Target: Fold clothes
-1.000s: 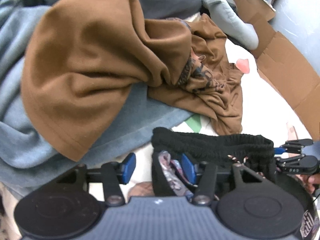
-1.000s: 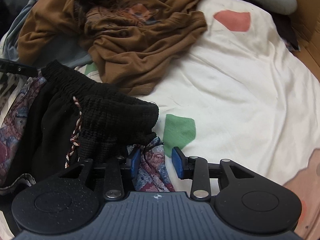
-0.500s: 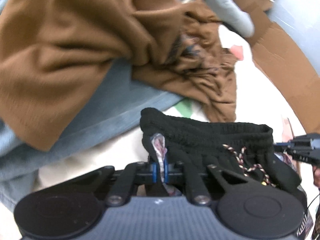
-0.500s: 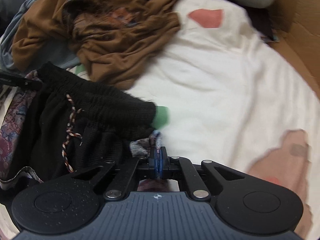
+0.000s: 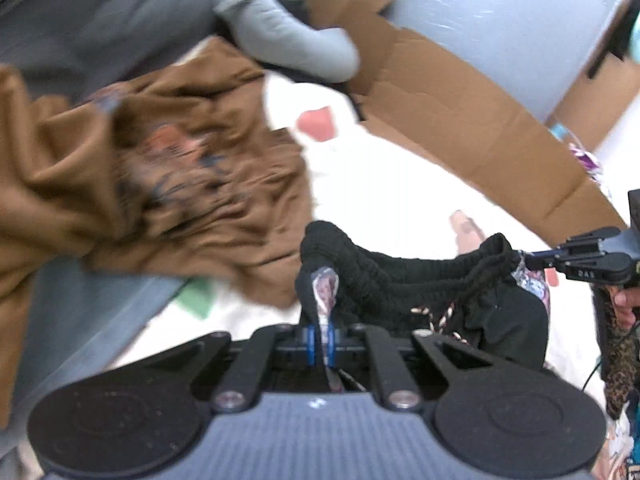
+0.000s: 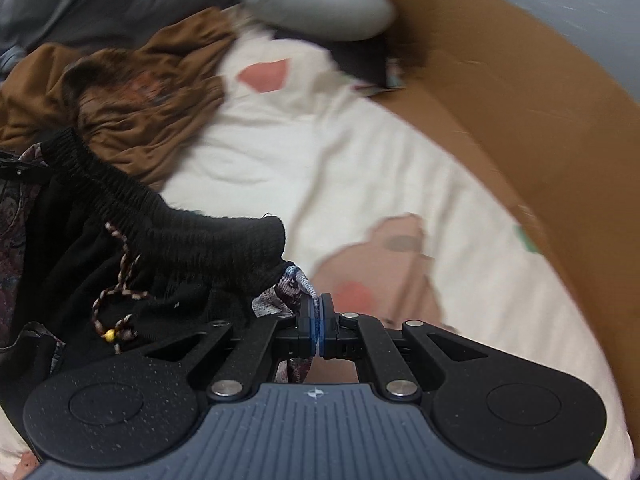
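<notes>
**Both grippers clamped on the waistband corners of the black shorts**

At six o'clock in the left wrist view, the left gripper (image 5: 322, 340) has its blue pads pressed together on a patterned fold of fabric at one end of the black shorts (image 5: 400, 276). The elastic waistband stretches away toward three o'clock, where the right gripper (image 5: 532, 257) pinches its other end. A braided drawstring (image 5: 434, 314) hangs below the band.

In the right wrist view, the right gripper (image 6: 316, 330) sits at six o'clock, jaws closed tight on a patterned corner of the shorts (image 6: 180, 240), which spread toward nine o'clock with the drawstring (image 6: 116, 300) dangling in front. The left gripper's tip (image 6: 16, 166) shows at the nine o'clock edge.

Under the shorts lies a cream sheet (image 6: 320, 168) with coloured patches. Farther off, at ten o'clock, a crumpled brown garment (image 5: 160, 176) lies on the sheet, partly over a blue-grey cloth (image 5: 92, 308). Beyond that, toward twelve, lies a grey sleeve-like roll (image 5: 280, 36). A cardboard sheet (image 5: 460, 120) runs from twelve to three o'clock along the far edge of the sheet. Both views are motion-blurred.
</notes>
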